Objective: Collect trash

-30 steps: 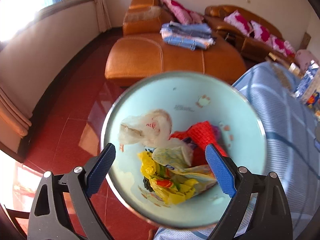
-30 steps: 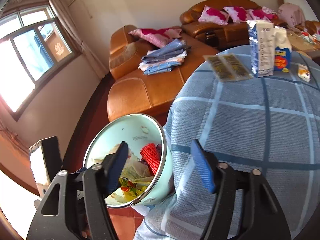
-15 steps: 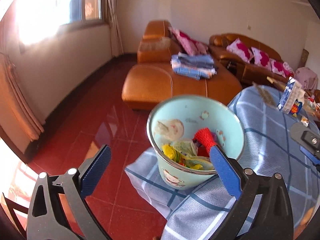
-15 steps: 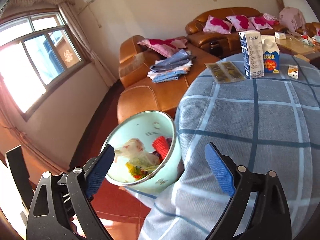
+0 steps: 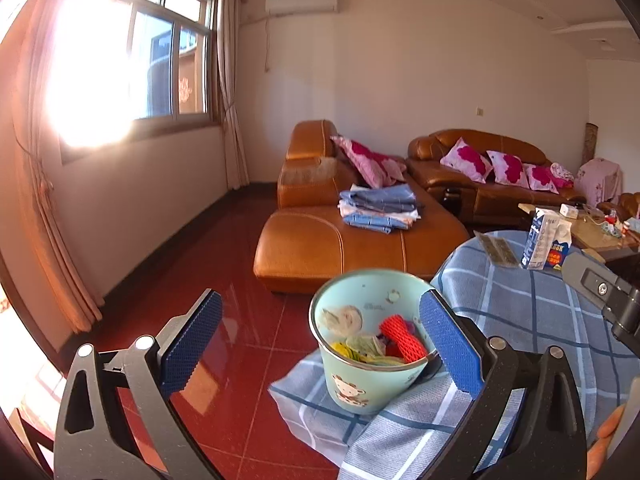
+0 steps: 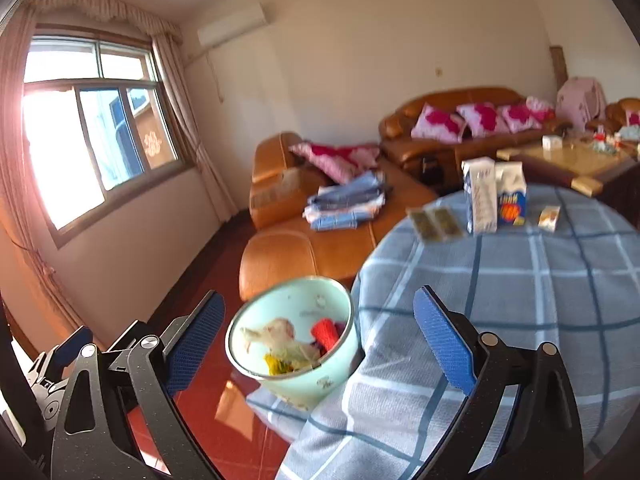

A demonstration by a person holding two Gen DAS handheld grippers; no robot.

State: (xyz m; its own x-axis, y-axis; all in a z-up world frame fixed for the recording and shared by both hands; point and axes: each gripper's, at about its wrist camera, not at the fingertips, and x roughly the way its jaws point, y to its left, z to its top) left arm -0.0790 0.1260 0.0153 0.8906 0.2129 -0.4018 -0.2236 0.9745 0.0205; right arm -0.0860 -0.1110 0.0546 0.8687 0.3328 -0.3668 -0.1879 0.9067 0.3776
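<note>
A pale blue trash bin (image 5: 362, 384) with a cartoon print stands on the floor against the hanging tablecloth; it also shows in the right wrist view (image 6: 308, 380). It holds a red mesh sleeve (image 5: 402, 338), white crumpled plastic (image 5: 342, 318) and yellow wrappers (image 5: 348, 350). My left gripper (image 5: 320, 344) is open and empty, high above and back from the bin. My right gripper (image 6: 320, 340) is open and empty, also above the bin. On the table stand a milk carton (image 6: 482, 196), a blue box (image 6: 510, 200), a small packet (image 6: 549, 218) and flat sachets (image 6: 436, 222).
The round table with a blue checked cloth (image 6: 520, 280) fills the right side. An orange leather sofa (image 5: 340, 244) with folded clothes (image 5: 380, 208) stands behind the bin. Red tiled floor (image 5: 224, 280) lies to the left. A glass coffee table (image 6: 580, 160) is far right.
Both grippers have pulled up and back from the bin, which now looks much smaller. Both stay open.
</note>
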